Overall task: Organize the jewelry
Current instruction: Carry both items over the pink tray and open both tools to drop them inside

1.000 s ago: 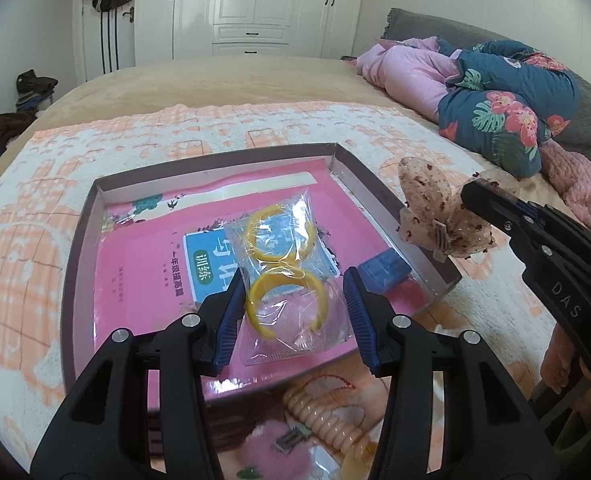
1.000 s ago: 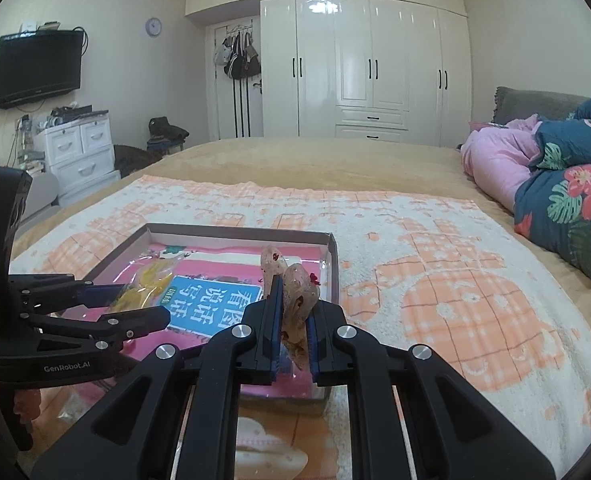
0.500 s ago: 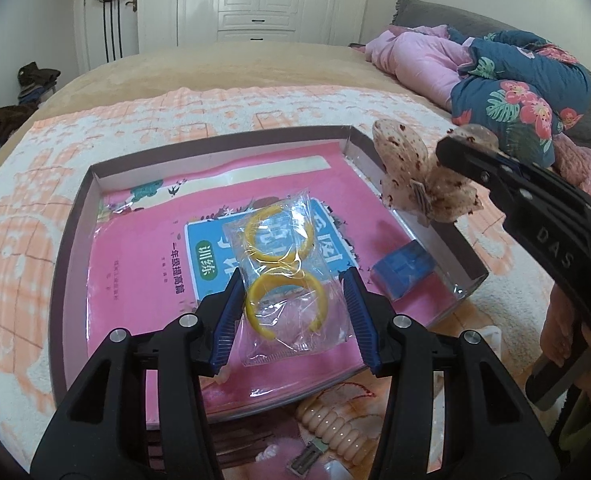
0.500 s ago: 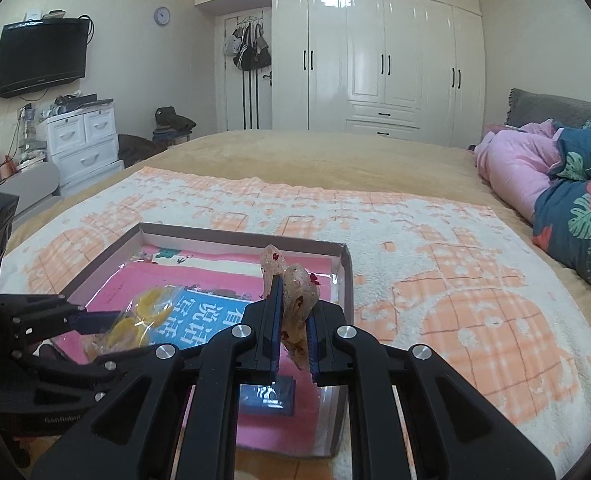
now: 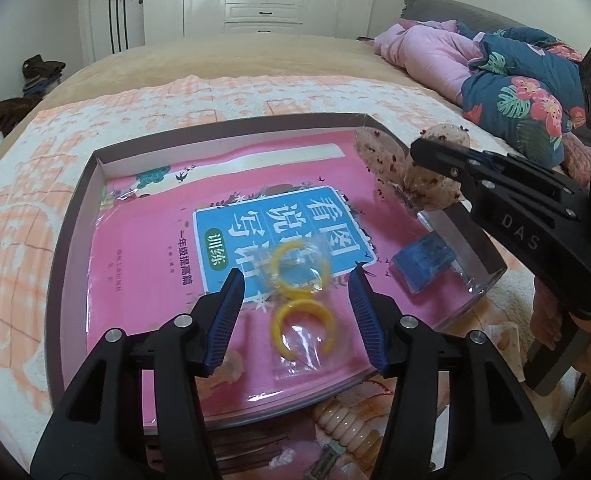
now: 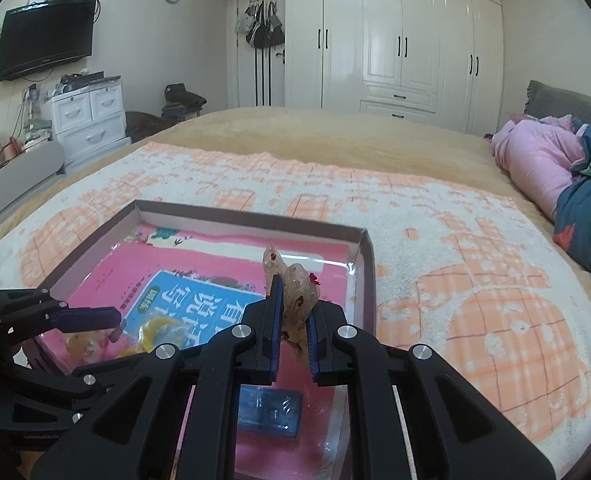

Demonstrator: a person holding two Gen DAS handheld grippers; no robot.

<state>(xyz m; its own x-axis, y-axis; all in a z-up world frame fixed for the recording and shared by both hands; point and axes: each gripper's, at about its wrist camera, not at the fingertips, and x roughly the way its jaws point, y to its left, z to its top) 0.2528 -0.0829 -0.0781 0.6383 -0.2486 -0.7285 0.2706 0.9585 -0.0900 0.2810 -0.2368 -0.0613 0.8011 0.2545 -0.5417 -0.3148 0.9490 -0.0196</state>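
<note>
A shallow brown box (image 5: 75, 208) lies on the bed, lined with a pink booklet (image 5: 147, 240). In it lie a clear bag with two yellow bangles (image 5: 301, 296) and a small blue box (image 5: 423, 260). My left gripper (image 5: 295, 316) is open, its fingers on either side of the bangle bag, just above it. My right gripper (image 6: 293, 320) is shut on a beige speckled hair bow (image 6: 295, 300) and holds it above the box's right side; the bow also shows in the left wrist view (image 5: 407, 176).
The box (image 6: 369, 264) sits on an orange-and-white blanket (image 6: 475, 280). A coiled beige hair tie (image 5: 351, 424) lies at the box's near edge. Pink and floral bedding (image 5: 515, 80) is piled at the right. A white wardrobe (image 6: 395, 40) stands behind.
My left gripper has opened wider and let the bangle bag down onto the booklet. My right gripper has carried the hair bow leftward, from outside the box's right wall to over it.
</note>
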